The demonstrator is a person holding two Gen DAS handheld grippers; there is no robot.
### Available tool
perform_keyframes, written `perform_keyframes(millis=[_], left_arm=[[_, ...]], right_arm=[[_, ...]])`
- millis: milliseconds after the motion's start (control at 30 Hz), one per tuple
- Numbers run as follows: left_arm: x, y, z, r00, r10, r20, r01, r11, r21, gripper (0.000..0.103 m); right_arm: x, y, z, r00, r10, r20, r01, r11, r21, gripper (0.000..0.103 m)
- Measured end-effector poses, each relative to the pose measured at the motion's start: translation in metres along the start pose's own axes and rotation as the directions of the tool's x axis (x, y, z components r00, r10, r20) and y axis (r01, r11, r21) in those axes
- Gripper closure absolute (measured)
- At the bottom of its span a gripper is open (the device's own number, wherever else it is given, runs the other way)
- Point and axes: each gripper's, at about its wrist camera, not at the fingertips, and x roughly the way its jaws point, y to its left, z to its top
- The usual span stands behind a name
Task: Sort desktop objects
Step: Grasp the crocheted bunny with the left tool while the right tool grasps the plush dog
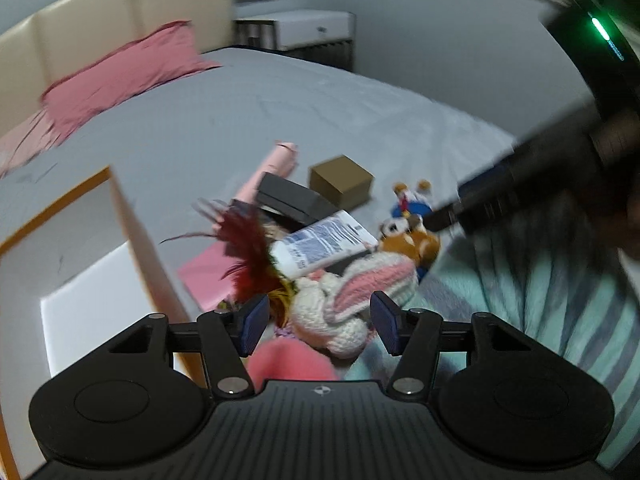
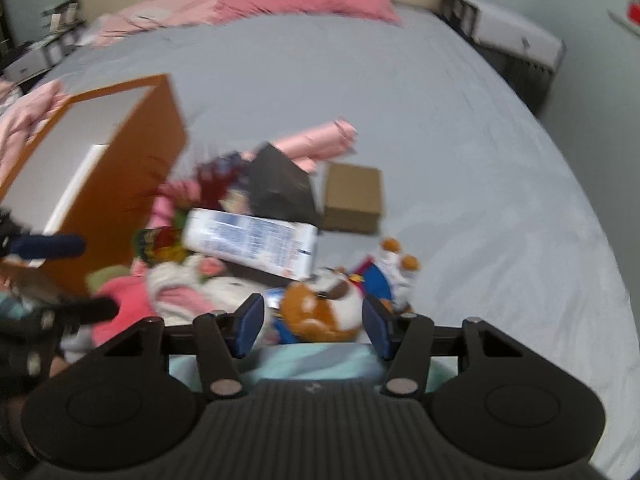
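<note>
On the grey bedsheet [image 2: 460, 160] beside the orange-sided white box [image 2: 116, 168], a white knitted bunny [image 1: 352, 296] lies between the left gripper's [image 1: 320, 322] spread, unclenched jaws; the brown-and-white plush dog [image 2: 320, 308] lies between the right gripper's [image 2: 312, 324] parted, untouching jaws.

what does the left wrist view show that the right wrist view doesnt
Only the left wrist view: the right tongs' dark body with a green light, and the knitted bunny between the left tongs.

Only the right wrist view: cluttered shelves at far left, and the brown plush between the right tongs.

Both: the orange-edged box, white tube, brown box, pink pillow.
</note>
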Motion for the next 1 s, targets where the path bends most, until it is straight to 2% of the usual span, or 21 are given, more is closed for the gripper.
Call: perform_keyframes(millis=[133, 233, 333, 433, 500, 633, 733, 833, 1000], left_arm=[[0.019, -0.010, 0.004, 0.999, -0.020, -0.049, 0.026, 0.992, 0.124, 0.038], [0.036, -0.018, 0.009, 0.997, -0.008, -0.080, 0.026, 0.973, 0.227, 0.038], [0.050, -0.030, 0.013, 0.996, 0.007, -0.091, 0.027, 0.930, 0.366, 0.038], [0.066, -0.042, 0.014, 0.993, 0.015, -0.118, 0.047, 0.862, 0.504, 0.038], [0.074, -0.045, 0.015, 0.990, -0.004, -0.143, 0.082, 0.833, 0.548, 0.038], [0.090, -0.040, 0.022, 0.972, -0.053, -0.229, 0.179, 0.798, 0.575, 0.038], [0.106, -0.029, 0.027, 0.943, -0.112, -0.314, 0.270, 0.809, 0.522, 0.038], [0.120, -0.017, 0.030, 0.922, -0.148, -0.358, 0.318, 0.818, 0.480, 0.035], [0.138, -0.010, 0.031, 0.909, -0.145, -0.391, 0.336, 0.811, 0.479, 0.031]], right_arm=[[0.016, -0.022, 0.005, 0.995, 0.052, -0.088, -0.044, 0.995, 0.095, 0.047], [0.028, -0.032, 0.006, 0.986, 0.103, -0.132, -0.082, 0.985, 0.153, 0.047], [0.038, -0.038, 0.008, 0.977, 0.136, -0.164, -0.104, 0.976, 0.190, 0.046], [0.052, -0.046, 0.012, 0.963, 0.189, -0.192, -0.138, 0.958, 0.250, 0.046], [0.061, -0.050, 0.015, 0.950, 0.230, -0.211, -0.162, 0.942, 0.295, 0.045], [0.082, -0.056, 0.019, 0.919, 0.309, -0.246, -0.203, 0.904, 0.376, 0.041], [0.095, -0.057, 0.023, 0.904, 0.335, -0.264, -0.205, 0.885, 0.419, 0.037], [0.102, -0.053, 0.024, 0.900, 0.333, -0.282, -0.194, 0.884, 0.425, 0.037], [0.109, -0.049, 0.025, 0.895, 0.318, -0.313, -0.176, 0.897, 0.406, 0.038]])
